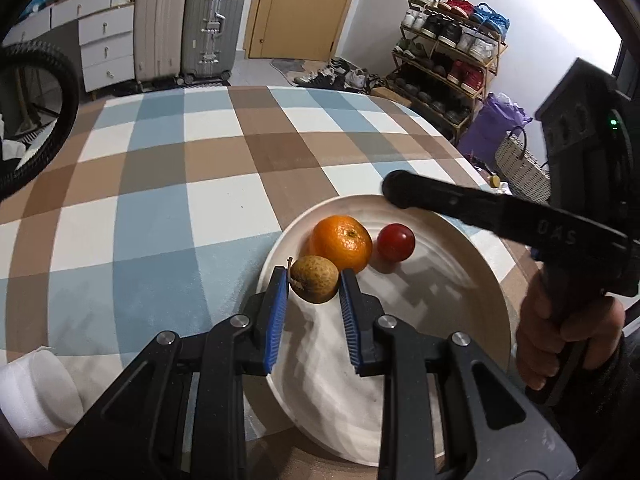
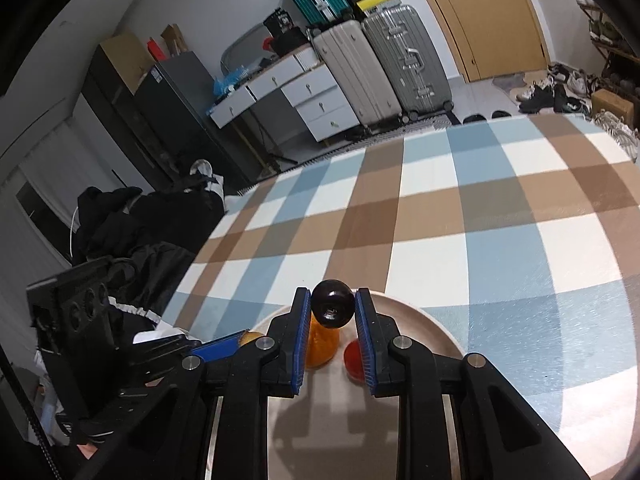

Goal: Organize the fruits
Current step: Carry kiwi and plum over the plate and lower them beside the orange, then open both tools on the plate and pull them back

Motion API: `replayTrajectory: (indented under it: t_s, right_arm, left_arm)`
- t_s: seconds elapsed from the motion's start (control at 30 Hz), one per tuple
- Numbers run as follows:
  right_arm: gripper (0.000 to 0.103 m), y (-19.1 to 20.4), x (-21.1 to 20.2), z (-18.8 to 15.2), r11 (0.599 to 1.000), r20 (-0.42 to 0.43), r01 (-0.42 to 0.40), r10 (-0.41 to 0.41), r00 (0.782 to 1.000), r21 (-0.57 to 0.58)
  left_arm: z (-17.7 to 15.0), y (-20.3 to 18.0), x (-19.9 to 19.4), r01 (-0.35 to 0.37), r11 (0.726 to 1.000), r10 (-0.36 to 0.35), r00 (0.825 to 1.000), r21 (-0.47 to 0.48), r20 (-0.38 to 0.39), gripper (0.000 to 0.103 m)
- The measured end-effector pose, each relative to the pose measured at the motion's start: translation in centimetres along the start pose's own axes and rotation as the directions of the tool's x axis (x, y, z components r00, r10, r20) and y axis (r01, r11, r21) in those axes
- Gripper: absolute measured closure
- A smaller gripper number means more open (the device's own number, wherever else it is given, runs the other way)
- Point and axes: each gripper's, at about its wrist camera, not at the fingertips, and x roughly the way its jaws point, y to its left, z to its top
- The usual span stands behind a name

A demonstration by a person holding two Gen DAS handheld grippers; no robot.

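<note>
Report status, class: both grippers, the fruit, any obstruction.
Left gripper around brown fruit on plate. Right gripper shut on dark fruit above plate. Orange, red fruit plated. No obstruction.

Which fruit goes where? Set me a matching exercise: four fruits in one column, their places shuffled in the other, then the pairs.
Fruits
1. orange
2. red fruit
3. brown fruit
4. dark fruit

Places
A. gripped in the right claw, above the plate
B. between the left claw pads, at the plate's near-left edge
C. free on the plate, furthest right in the left wrist view
D. free on the plate, just behind the brown fruit

Pairs: 1-D, 2-C, 3-B, 4-A
</note>
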Motion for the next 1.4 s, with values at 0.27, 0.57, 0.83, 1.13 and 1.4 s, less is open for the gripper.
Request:
replayTrajectory:
  t_s: [0.27, 0.57, 0.83, 1.13, 1.4]
  right_arm:
    - [0.080, 0.5, 1.6, -0.2, 0.999, -0.065, 0.049, -0.050, 0.997, -0.010]
    - [0.059, 0.7, -1.0, 0.1, 0.998, -0.039, 0.062, -0.060, 0.997, 0.033]
    - [0.051, 2.2, -8.0, -1.4, 0.998, 0.041, 0.058, -0.060, 0.997, 0.035]
    - [0.015, 4.7, -15.5, -7.1, 0.996, 0.137, 0.087, -0.088, 0.987, 0.014]
    - [0.001, 6.8, -20.2, -11.8, 0.993, 0.218, 0.114, -0.104, 0.971, -0.037]
  left_arm:
    - [-0.1, -0.5, 0.1, -0.052, 0.998, 0.052, 0.999, 0.020, 0.014, 0.080]
    - [-0.6, -1.8, -2.3, -0.071, 0.997, 0.070, 0.996, 0.030, 0.047, 0.059]
    - [-3.2, -3.8, -7.5, -0.107, 0.994, 0.106, 0.987, -0.002, 0.119, 0.022]
    - [-6.5, -6.9, -12.8, -0.114, 0.993, 0.111, 0.978, 0.012, 0.178, 0.018]
    - [-9.9, -9.5, -17.0, -0.135, 0.991, 0.126, 0.962, 0.020, 0.244, 0.001]
